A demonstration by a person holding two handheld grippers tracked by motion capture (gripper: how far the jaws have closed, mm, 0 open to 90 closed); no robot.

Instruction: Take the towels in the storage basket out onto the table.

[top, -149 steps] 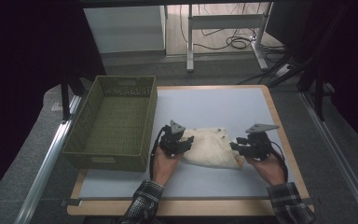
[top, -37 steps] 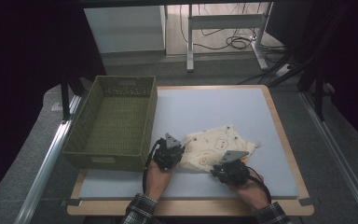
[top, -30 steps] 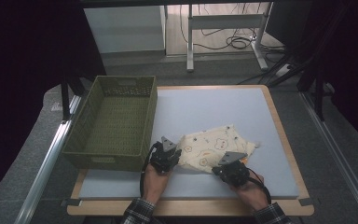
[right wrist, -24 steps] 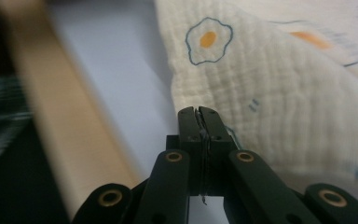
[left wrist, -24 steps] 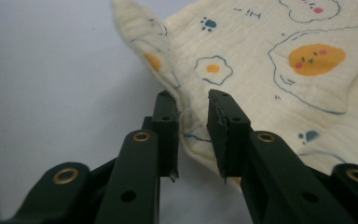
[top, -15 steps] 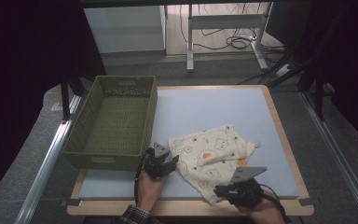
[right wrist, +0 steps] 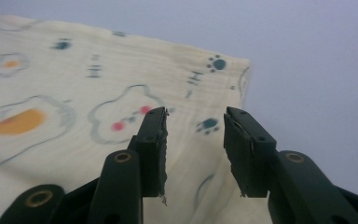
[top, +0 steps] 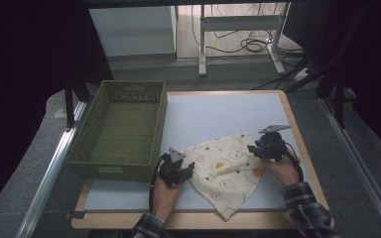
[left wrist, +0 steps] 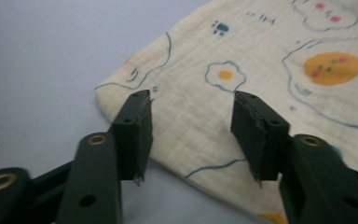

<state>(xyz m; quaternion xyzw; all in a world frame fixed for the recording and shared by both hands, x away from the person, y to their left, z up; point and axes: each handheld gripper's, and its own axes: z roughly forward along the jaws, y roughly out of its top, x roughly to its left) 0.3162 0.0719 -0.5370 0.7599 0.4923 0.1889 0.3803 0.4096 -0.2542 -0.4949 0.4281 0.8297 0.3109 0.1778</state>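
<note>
A cream cloth [top: 225,171] printed with eggs, clouds and paw marks lies spread flat on the pale blue table top. My left gripper [top: 178,168] rests at the cloth's left corner, held by a hand. In the left gripper view the cloth [left wrist: 261,88] lies under and beyond my left gripper [left wrist: 192,126], which stands open with nothing between its fingers. My right gripper [top: 263,147] is at the cloth's right corner. In the right gripper view my right gripper [right wrist: 193,137] is open above the cloth [right wrist: 102,112], near its far corner.
An empty green woven basket [top: 121,126] stands at the table's left, close to the left gripper. The table [top: 218,111] has a wooden rim. Beyond its far edge are a floor, cables and a desk frame [top: 238,22].
The cloth went from a bunched heap to lying spread out. My right gripper swung from the front edge up to the cloth's right corner. Both grippers have let go of the cloth.
</note>
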